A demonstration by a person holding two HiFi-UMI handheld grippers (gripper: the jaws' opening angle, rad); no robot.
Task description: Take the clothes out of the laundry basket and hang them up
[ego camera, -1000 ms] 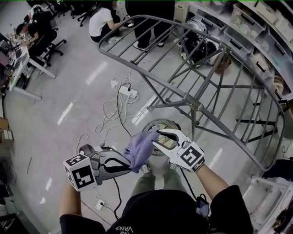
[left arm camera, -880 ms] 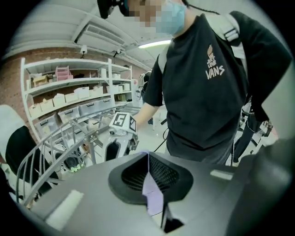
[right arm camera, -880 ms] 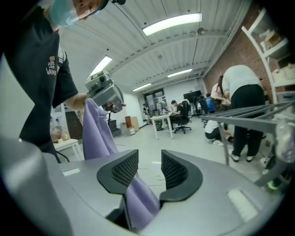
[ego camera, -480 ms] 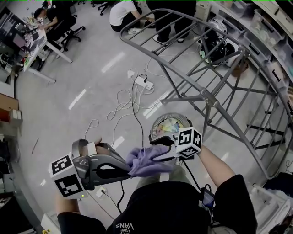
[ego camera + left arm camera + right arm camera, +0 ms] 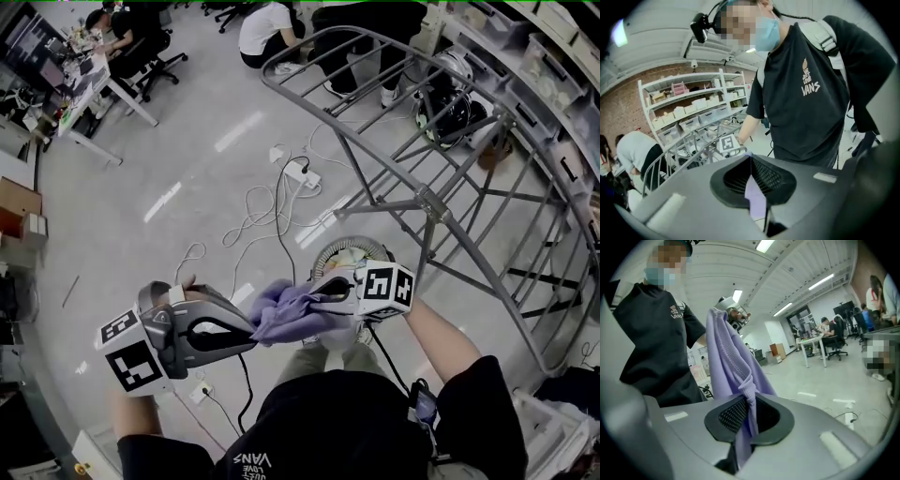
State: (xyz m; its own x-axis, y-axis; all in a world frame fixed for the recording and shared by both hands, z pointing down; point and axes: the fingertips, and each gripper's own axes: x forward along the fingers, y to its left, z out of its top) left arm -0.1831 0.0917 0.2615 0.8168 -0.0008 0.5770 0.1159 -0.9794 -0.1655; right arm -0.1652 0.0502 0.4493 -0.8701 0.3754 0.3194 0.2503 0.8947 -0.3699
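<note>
**Q:** Nearest the viewer, what do the two tools hold?

**A:** The left gripper (image 5: 253,330) has its fingers pressed together on a thin fold of the purple garment (image 5: 286,314). In the left gripper view only a narrow lilac strip shows between them. The right gripper (image 5: 317,287) has just been closing. In the right gripper view its fingers now pinch a ribbed edge of the same garment.

**Q:** Where is the garment, and how does it lie?

**A:** It is bunched in the air between the two grippers, in front of the person's black shirt (image 5: 347,422) and well above the floor (image 5: 187,141). In the head view its long axis runs across the picture from the left gripper to the right gripper, rising slightly toward the right. In the right gripper view the cloth climbs from the fingers toward the other gripper.

**Q:** Which containers appear, and what is in them?

**A:** The round laundry basket (image 5: 330,253) stands on the floor just beyond the right gripper, which partly covers it. It holds pale, mixed-colour cloth, and the separate pieces cannot be told apart. Farther right, shelves carry storage bins (image 5: 553,56) whose contents cannot be made out.

**Q:** And beyond the basket?

**A:** The grey metal drying rack (image 5: 422,202) stands over it, with its centre post beside the basket. White cables and a power strip (image 5: 309,176) lie on the floor. Farthest off, seated people work at a bench (image 5: 94,75).
</note>
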